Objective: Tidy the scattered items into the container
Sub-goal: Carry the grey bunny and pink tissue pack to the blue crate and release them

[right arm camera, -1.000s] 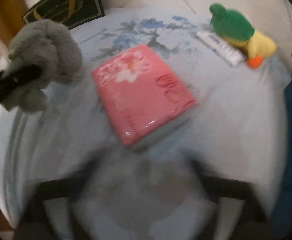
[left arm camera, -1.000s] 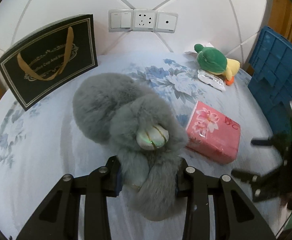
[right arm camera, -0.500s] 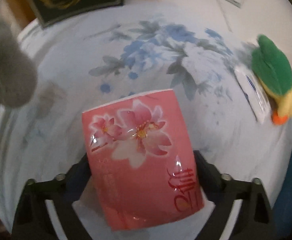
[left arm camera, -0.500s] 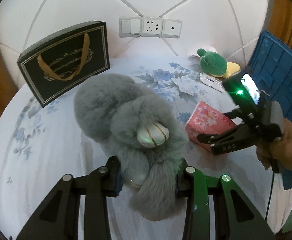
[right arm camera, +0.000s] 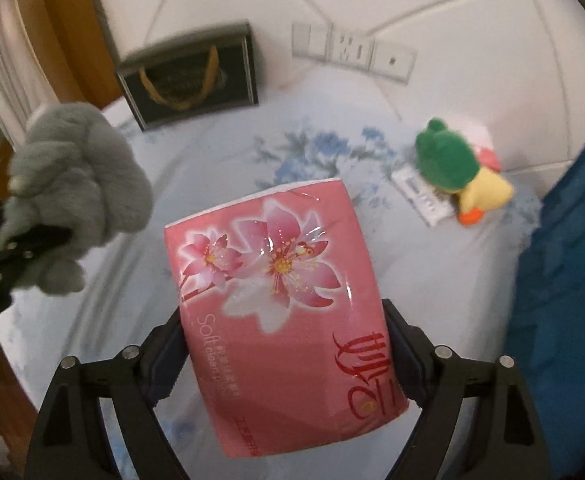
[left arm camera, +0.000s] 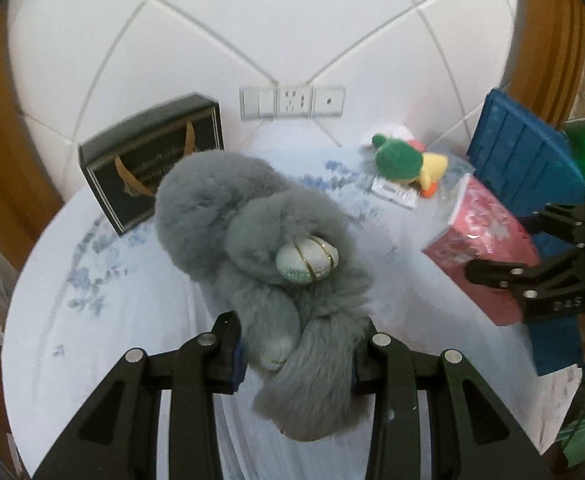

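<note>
Right gripper (right arm camera: 284, 364) has just closed its jaws on the pink tissue pack (right arm camera: 280, 300) and lifted it off the bed, left gripper (left arm camera: 296, 356) clamps the grey plush (left arm camera: 252, 232) aloft too, so both can go to the blue crate (left arm camera: 524, 168) alongside.

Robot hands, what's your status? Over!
Left gripper shut on grey fluffy toy. Right gripper shut on pink tissue pack. Blue crate beside, path unobstructed.
</note>
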The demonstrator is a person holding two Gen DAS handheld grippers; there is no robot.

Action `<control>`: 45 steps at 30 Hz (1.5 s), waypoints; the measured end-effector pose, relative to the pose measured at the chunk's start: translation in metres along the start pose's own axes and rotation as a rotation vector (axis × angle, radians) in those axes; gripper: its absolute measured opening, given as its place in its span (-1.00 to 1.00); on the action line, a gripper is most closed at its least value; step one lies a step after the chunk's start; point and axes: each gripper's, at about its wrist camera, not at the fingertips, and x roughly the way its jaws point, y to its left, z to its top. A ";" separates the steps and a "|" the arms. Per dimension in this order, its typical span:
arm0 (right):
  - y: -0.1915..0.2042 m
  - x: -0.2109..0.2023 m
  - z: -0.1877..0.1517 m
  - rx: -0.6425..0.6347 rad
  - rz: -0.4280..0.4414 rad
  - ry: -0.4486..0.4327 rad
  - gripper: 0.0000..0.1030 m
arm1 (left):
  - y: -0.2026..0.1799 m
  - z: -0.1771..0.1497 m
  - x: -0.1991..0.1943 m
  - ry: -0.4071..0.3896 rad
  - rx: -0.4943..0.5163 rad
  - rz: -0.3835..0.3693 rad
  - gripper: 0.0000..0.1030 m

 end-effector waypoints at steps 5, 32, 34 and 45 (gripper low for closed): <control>0.001 -0.066 -0.007 -0.006 -0.018 -0.074 0.70 | -0.012 0.011 -0.052 -0.062 0.009 0.011 -0.31; -0.055 -0.285 -0.067 0.010 -0.023 -0.377 0.71 | -0.150 0.067 -0.184 -0.271 0.127 0.031 -0.32; -0.067 -0.297 -0.070 0.013 -0.031 -0.398 0.71 | -0.167 0.076 -0.188 -0.293 0.147 0.025 -0.32; -0.146 -0.318 -0.104 0.104 -0.066 -0.400 0.71 | -0.216 0.084 -0.153 -0.239 0.179 0.025 -0.29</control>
